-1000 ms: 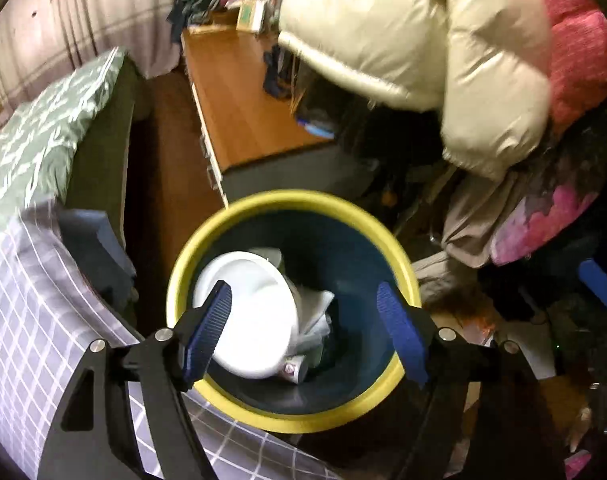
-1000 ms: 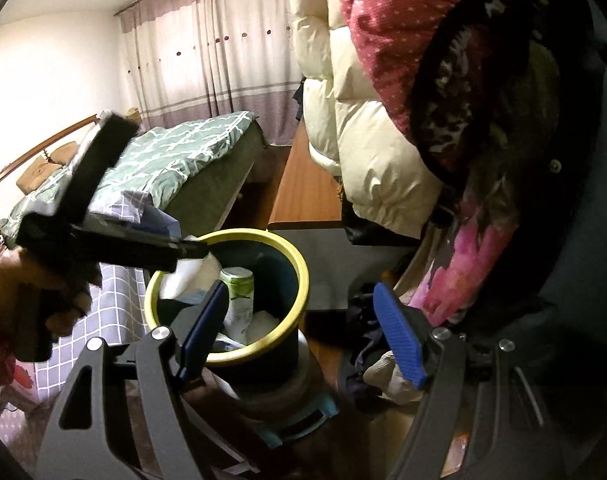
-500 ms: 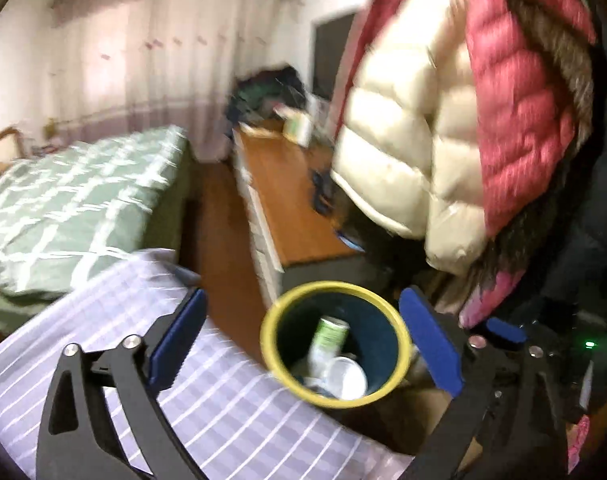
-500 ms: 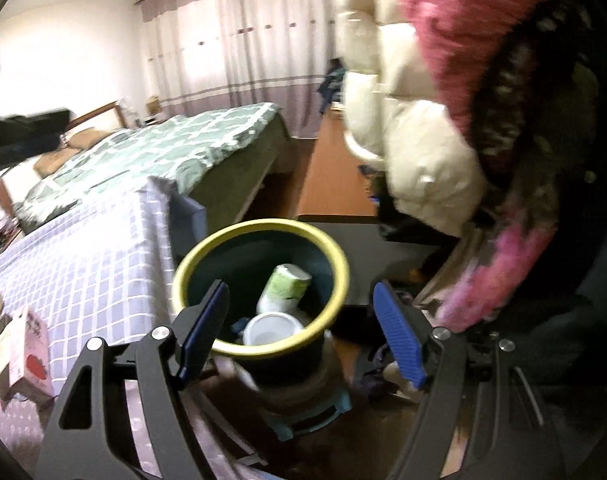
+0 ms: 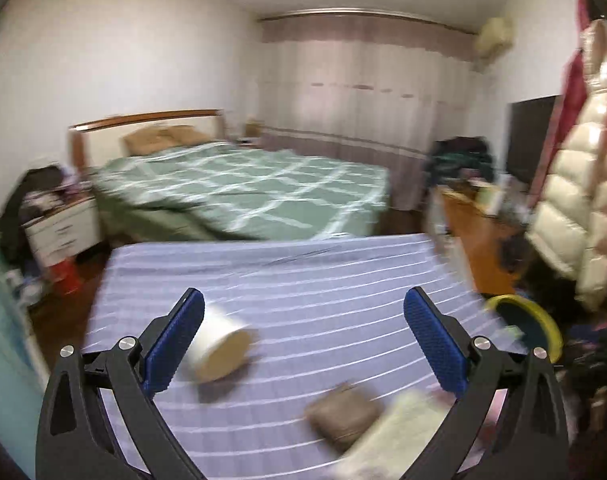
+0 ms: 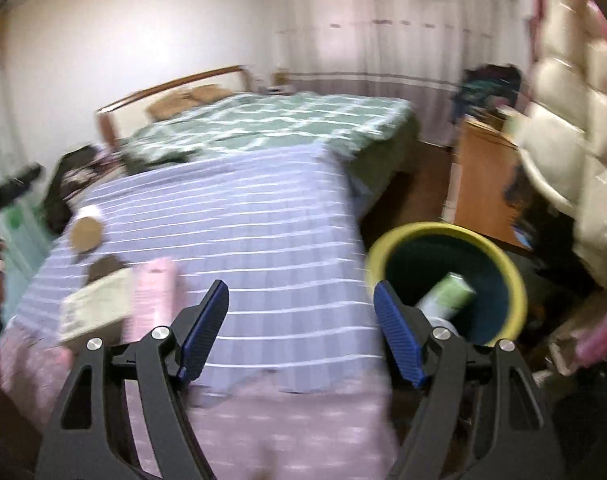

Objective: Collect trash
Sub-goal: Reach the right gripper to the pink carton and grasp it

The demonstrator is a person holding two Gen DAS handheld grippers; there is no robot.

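My left gripper (image 5: 303, 340) hangs wide open over a table with a purple striped cloth (image 5: 311, 280), nothing between its pads. A white paper cup (image 5: 219, 350) lies on its side just inside the left pad. A brown flat item (image 5: 343, 416) and a pale cream box (image 5: 391, 440) lie nearer. My right gripper (image 6: 301, 334) is open and empty above the table's near edge. The yellow-rimmed bin (image 6: 423, 228) stands to its right, with a green-white carton (image 6: 447, 296) inside. The cup (image 6: 86, 230), cream box (image 6: 95, 308) and a pink box (image 6: 153, 300) lie at the left.
A bed with a green checked cover (image 5: 255, 192) lies beyond the table. A wooden desk (image 5: 479, 248) and hanging puffy coats (image 5: 571, 208) crowd the right side beside the bin (image 5: 527, 328). A white nightstand (image 5: 63, 228) stands at the left. Both views are motion-blurred.
My left gripper swung away from above the bin to over the table and its jaws widened. The right gripper turned left, so the bin slid to its right side.
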